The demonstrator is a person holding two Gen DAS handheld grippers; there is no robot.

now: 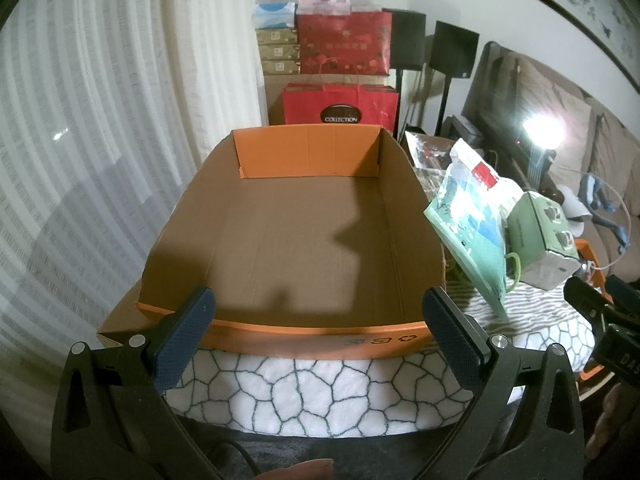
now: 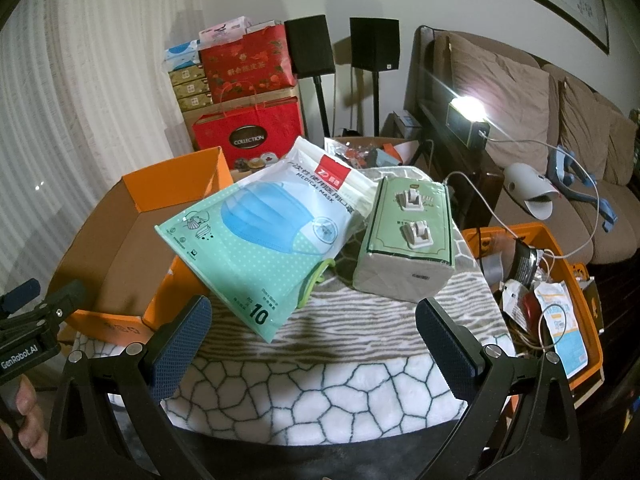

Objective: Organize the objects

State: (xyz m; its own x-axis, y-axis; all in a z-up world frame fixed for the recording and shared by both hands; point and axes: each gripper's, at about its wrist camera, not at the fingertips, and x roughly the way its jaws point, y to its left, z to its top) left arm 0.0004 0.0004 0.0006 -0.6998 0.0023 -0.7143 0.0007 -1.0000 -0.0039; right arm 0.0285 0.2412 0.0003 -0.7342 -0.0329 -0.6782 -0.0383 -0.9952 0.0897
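Right gripper (image 2: 314, 334) gapes wide and empty; the mask pack (image 2: 264, 240) lies just above it, centre frame

You had one open orange cardboard box (image 1: 296, 236) in front of you, one pack of medical masks (image 2: 260, 240) and one green-wrapped pack of tissues (image 2: 408, 236) beside it. To the right stood one orange crate (image 2: 592, 336) of odds and ends. Behind, you had two black speakers on stands (image 2: 310, 46), two red gift bags (image 2: 250, 136), three gold boxes (image 2: 190, 90) stacked, and one lit lamp (image 2: 468, 114).
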